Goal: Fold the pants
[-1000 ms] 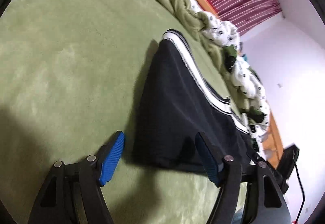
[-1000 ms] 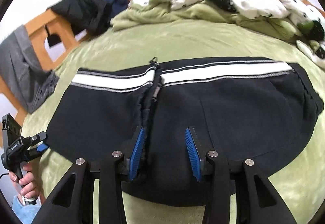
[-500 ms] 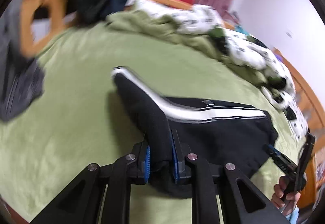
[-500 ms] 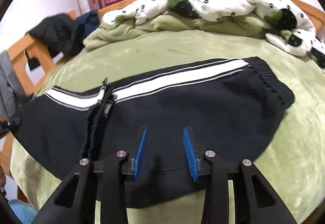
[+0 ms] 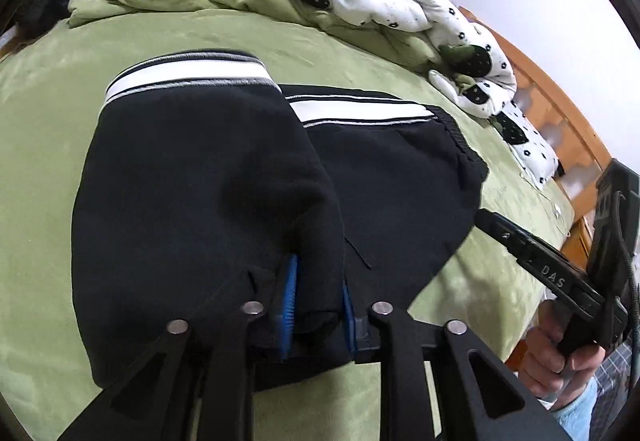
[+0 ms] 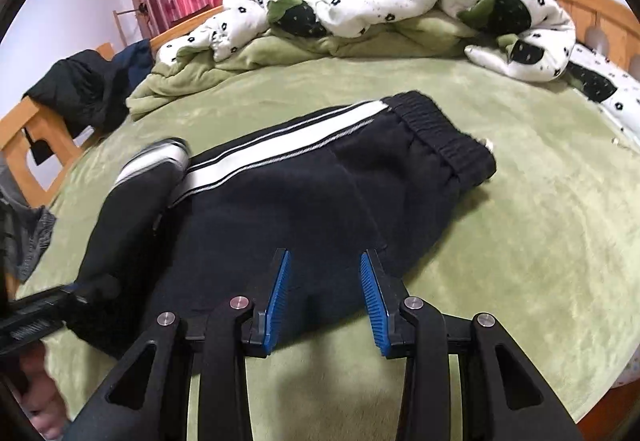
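Now the left gripper (image 5: 316,297), clamped on the leg end of the black pants (image 5: 400,177), has swung that half up and over toward the waistband since a second ago, so the lengthwise fold looks about halfway done on the green blanket (image 6: 540,209). The right gripper (image 6: 324,297) hangs apart over the near edge, gripping nothing. Seen from the left, its body reads "DAS".

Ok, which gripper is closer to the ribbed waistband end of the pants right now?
Right. The right gripper hovers open over the near edge of the pants, the waistband just beyond it. The left gripper is shut on the opposite, lifted end.
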Demonstrator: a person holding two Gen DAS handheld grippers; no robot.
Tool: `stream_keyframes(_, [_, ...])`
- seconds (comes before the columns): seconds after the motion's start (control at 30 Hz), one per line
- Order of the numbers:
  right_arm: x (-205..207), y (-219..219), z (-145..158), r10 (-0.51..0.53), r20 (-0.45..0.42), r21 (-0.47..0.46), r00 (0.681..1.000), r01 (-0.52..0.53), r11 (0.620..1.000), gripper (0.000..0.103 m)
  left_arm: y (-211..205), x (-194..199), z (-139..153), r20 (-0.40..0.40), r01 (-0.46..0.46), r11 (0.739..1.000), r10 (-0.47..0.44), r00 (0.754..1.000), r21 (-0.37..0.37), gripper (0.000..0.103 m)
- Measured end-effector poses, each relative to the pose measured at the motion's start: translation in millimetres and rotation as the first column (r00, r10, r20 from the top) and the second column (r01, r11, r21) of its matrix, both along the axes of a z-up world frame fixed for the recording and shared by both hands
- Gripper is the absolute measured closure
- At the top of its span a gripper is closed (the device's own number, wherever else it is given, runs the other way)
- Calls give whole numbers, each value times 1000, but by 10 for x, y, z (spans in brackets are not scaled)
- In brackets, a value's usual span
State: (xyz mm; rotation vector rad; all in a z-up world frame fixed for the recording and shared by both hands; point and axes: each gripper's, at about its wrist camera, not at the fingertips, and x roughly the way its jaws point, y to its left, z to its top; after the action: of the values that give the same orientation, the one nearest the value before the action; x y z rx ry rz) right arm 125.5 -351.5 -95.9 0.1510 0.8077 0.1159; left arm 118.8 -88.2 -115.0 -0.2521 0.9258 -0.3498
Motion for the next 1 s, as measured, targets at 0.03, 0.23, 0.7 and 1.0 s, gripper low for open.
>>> stream_keyframes(0.03, [-17, 10, -13, 8, -2, 4, 1000, -8, 1000, 66, 37, -65, 64, 15, 23, 999, -23, 1000, -23, 69])
stream_keyframes(0.23, [68, 327, -32, 135, -29, 166, 990, -129, 978, 59, 453, -350, 334, 119, -14, 999, 18, 993, -34, 30])
stream_keyframes(0.7, [573, 1573, 24, 369, -13, 158, 929, -363, 918, 86, 1583, -73, -104, -65, -441, 898, 440, 896, 5, 30])
stream_keyframes(1.0, [681, 1045, 618, 408, 141, -79, 902, -401, 913, 87, 1146, -46, -73, 44, -375, 920, 372, 927, 116, 30])
